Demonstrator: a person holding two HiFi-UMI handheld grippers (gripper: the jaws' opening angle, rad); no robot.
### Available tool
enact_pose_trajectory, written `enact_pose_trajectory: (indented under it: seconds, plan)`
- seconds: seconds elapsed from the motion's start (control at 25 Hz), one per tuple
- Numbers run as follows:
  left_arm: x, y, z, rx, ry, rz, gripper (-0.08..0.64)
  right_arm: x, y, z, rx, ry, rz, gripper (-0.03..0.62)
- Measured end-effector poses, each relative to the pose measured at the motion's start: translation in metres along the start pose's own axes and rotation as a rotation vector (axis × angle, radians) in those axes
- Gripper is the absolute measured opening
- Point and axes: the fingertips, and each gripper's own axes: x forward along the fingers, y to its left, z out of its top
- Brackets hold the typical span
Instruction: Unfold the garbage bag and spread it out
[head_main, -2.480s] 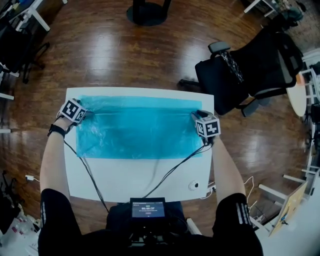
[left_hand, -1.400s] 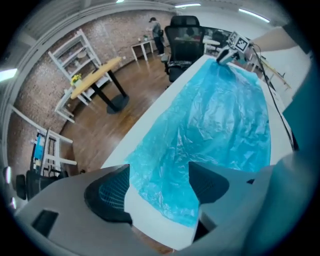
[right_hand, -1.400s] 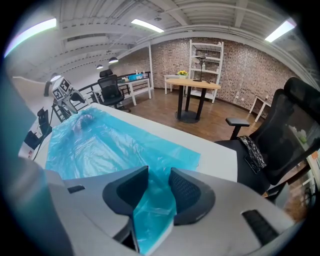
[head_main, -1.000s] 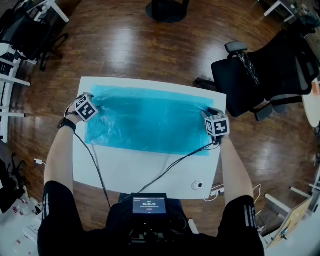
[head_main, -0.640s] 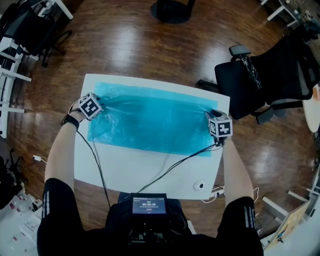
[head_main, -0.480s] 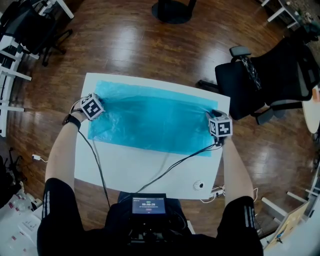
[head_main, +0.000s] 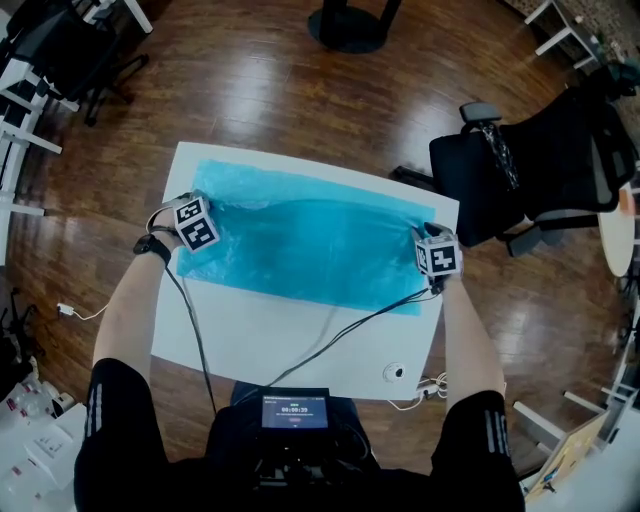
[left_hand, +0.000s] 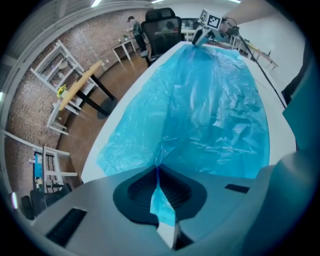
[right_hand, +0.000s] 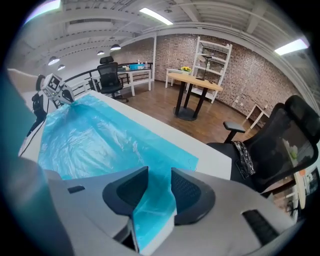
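A thin blue garbage bag (head_main: 310, 240) lies spread lengthwise across the white table (head_main: 280, 340). My left gripper (head_main: 200, 207) stands at the bag's left end and points steeply down. Its jaws have just been closing, and in the left gripper view the left gripper (left_hand: 157, 172) is shut on a raised fold of the bag (left_hand: 210, 100). My right gripper (head_main: 428, 236) is at the bag's right end. In the right gripper view a band of the bag (right_hand: 90, 140) rises off the table and fills the gap of the right gripper (right_hand: 159, 187), which grips it.
Black cables (head_main: 340, 335) run from both grippers across the table's near half to a device with a screen (head_main: 295, 412). A small round white item (head_main: 391, 372) lies near the table's front right corner. A black office chair (head_main: 530, 150) stands past the right end.
My left gripper has shifted a little inward over the bag's left end. The right gripper has stayed at the right end.
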Motion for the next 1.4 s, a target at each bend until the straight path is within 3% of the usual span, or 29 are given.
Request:
enact_pose_trajectory:
  seconds: [0.12,0.28,0.52,0.68,0.84,1.04,1.4]
  plan:
    - [0.002,0.000,0.003,-0.002,-0.008,0.006,0.000,-0.014,-0.002,0.026,-0.035,-0.073,-0.031,0.179]
    - [0.001,0.002,0.004,-0.017,-0.026,0.006,0.000,-0.037,0.023,0.091,-0.094,-0.203,0.011,0.179]
    - [0.006,0.004,0.006,-0.015,-0.042,0.031,0.000,-0.045,0.114,0.213,-0.155,-0.331,0.240,0.179]
    - [0.006,0.004,0.008,-0.027,-0.060,0.041,0.000,-0.030,0.192,0.268,-0.227,-0.302,0.393,0.179]
    - [0.006,0.005,0.009,-0.048,-0.077,0.048,0.000,0.009,0.249,0.282,-0.342,-0.200,0.434,0.179]
    - [0.005,0.008,0.011,-0.071,-0.095,0.064,0.000,0.050,0.292,0.277,-0.384,-0.090,0.450,0.179]
    - [0.004,0.011,0.012,-0.090,-0.077,0.081,0.000,0.097,0.318,0.242,-0.496,0.070,0.404,0.179]
